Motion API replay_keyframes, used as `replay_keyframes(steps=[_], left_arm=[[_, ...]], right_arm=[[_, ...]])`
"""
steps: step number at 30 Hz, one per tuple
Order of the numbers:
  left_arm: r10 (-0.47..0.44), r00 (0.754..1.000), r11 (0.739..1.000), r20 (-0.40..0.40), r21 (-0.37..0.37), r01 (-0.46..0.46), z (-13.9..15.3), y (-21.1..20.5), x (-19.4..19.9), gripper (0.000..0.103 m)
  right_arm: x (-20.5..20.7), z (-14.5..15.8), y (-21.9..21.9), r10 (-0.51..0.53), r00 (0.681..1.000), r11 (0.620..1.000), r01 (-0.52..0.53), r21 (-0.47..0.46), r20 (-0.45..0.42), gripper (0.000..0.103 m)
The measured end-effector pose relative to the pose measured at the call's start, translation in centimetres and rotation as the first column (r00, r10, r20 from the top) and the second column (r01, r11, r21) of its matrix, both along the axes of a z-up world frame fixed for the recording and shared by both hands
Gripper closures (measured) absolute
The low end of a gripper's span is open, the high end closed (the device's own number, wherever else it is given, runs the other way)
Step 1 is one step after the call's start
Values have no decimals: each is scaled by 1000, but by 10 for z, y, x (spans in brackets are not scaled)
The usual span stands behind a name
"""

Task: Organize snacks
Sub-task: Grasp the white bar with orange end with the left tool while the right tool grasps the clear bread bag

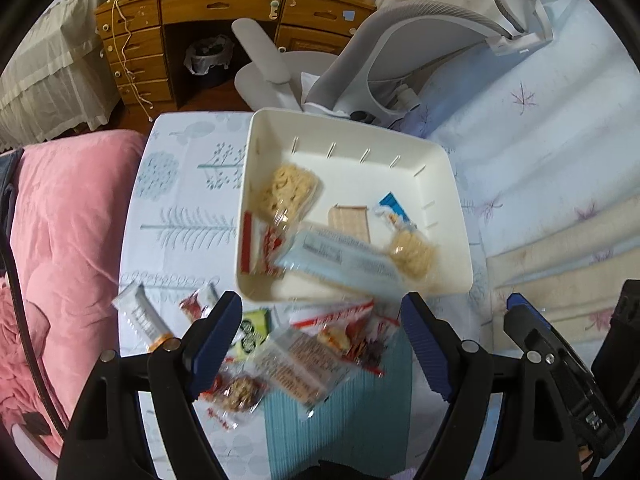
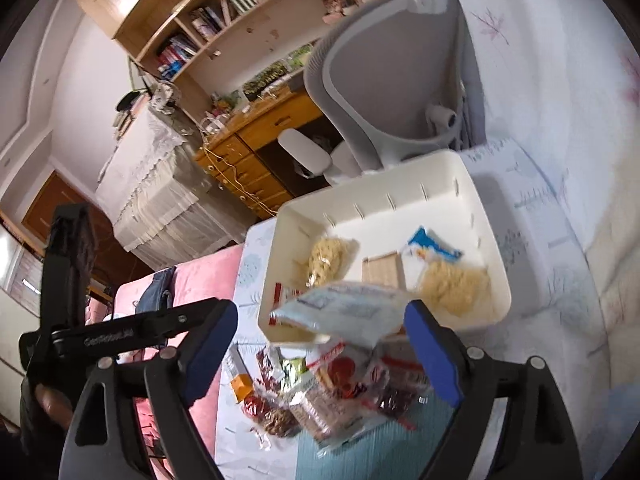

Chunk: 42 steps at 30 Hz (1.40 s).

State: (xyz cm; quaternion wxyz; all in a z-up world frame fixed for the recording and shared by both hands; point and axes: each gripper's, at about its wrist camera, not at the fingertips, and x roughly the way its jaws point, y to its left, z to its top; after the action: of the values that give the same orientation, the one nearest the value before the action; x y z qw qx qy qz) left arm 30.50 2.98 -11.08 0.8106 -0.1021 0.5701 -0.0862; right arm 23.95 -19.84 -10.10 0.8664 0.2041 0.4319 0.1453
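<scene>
A white plastic bin [image 1: 448, 184] sits on a patterned cloth; it also shows in the right wrist view [image 2: 472, 184]. It holds two noodle packs [image 1: 286, 192], a cracker [image 1: 349, 220], a red-white packet and a blue packet. A pale blue snack packet [image 1: 340, 258] lies blurred over the bin's near edge, also in the right wrist view [image 2: 344, 312], between my right fingers but apart from them. A heap of loose snacks [image 1: 296, 360] lies before the bin. My left gripper [image 1: 322, 344] is open above the heap. My right gripper [image 2: 320, 352] is open.
A pink quilt [image 1: 64, 240] lies left of the cloth. A grey office chair [image 1: 400, 56] and a wooden desk [image 1: 224, 12] stand behind the bin. A white-orange bar [image 1: 140, 320] lies left of the heap. The right gripper's body [image 1: 560, 360] shows at the right.
</scene>
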Motion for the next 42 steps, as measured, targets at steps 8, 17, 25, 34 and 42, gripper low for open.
replay_keyframes(steps=[8,17,25,34,42], left_arm=[[-20,1000,1000,-13,5,20,0,35,-37,23],[-57,996,998,-74,29,59,-21,79,-74,23],[-100,987,992,-127,69,109,-46,110,-88,23],[-133,983,985,-125,93,145,-74,135,-84,23],[-66,972,996,-224,35,76,-111,158,-66,23]], right_arm=[[-32,-20,19,-75,988,995,83,56,-134,16],[-67,-46,48,-137,957,980,169,108,-256,16],[-94,-75,70,-202,913,947,275,167,-355,16],[-114,-113,85,-278,834,887,413,206,-476,16],[-122,-149,86,-320,749,823,523,222,-580,16]])
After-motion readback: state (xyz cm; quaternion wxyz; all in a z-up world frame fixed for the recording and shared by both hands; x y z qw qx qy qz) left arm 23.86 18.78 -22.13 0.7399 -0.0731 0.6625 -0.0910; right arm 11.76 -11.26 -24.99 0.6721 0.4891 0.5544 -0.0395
